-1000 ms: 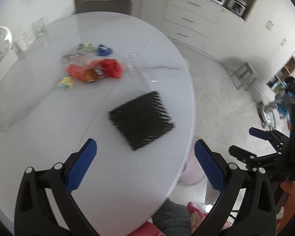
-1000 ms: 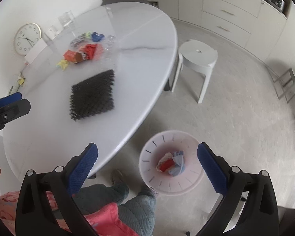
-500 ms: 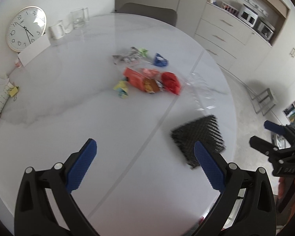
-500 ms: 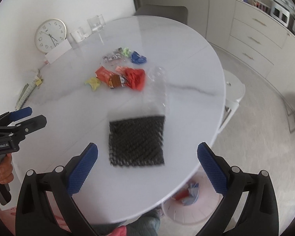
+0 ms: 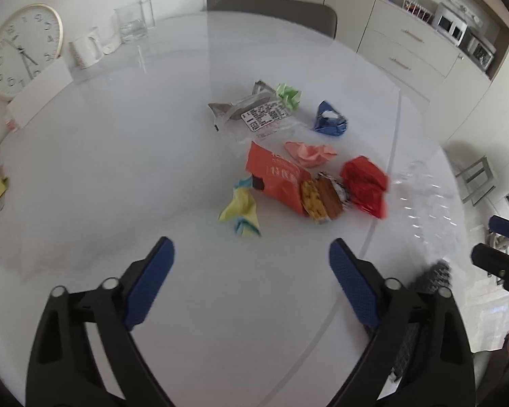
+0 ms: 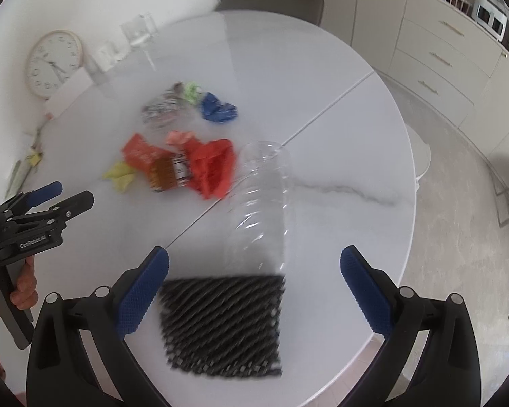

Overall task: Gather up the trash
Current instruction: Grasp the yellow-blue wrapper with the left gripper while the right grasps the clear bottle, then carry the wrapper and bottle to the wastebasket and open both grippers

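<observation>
While both hover above table (image 5: 118,176):
left gripper (image 5: 251,261): jaws apart, facing wrappers (image 5: 281,183)
right gripper (image 6: 254,271): jaws apart, over black mesh (image 6: 224,318)

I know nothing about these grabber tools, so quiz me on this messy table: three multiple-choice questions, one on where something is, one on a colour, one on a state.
1. What lies nearest the right gripper?
A. black mesh pad
B. wall clock
C. glass vase

2. What colour is the wrapper beside the green crumpled paper?
A. purple
B. blue
C. brown

3. How does the clear plastic bottle sit?
A. upright
B. lying on its side
C. in a bin

Answers:
A, the black mesh pad sits between its open fingers.
B, the blue wrapper is next to it.
B, it lies flat on the white table.
</observation>
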### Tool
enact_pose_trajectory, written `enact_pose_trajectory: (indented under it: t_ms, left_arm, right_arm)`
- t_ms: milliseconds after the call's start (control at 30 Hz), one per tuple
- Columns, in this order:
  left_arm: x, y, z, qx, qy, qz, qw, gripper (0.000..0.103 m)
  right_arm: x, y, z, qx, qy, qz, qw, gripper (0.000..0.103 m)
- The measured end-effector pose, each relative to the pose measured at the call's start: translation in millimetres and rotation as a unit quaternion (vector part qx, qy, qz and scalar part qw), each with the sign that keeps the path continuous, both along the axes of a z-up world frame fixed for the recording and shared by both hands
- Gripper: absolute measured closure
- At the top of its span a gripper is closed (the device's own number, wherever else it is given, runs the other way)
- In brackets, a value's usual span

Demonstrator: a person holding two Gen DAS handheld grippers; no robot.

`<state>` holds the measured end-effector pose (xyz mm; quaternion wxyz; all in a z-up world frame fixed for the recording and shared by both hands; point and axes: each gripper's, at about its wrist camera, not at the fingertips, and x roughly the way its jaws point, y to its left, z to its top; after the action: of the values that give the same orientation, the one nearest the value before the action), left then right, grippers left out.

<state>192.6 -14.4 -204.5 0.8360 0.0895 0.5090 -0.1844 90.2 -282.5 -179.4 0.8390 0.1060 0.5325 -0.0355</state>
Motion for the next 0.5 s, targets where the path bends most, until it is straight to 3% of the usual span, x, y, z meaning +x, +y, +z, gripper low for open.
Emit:
enact_pose_trajectory:
  t_ms: [133,300,400,500]
  left_arm:
    - [26,-9,-25,0.015,0.018,0.009,0.9997,0.025]
    - [44,-10,-47,0.011,0.058,0.022,0.998,0.056]
    - [46,-12,-51,0.015,0.055,0.02,0.9982,0.071]
    - [46,-10,-49,0.008,0.06,0.018,0.998,0.072]
  right_arm:
    - [18,-10,-21,0.005,0.017,-0.005,1.0,0.003]
    - [30,-16,-39,0.016,0.028,-0.005,0.999,0.003]
    - [34,-17,-47,0.018,0.035,-0.002,0.999,0.003]
    - [35,-19,-48,0.021,0.036,0.001,0.999,0.003]
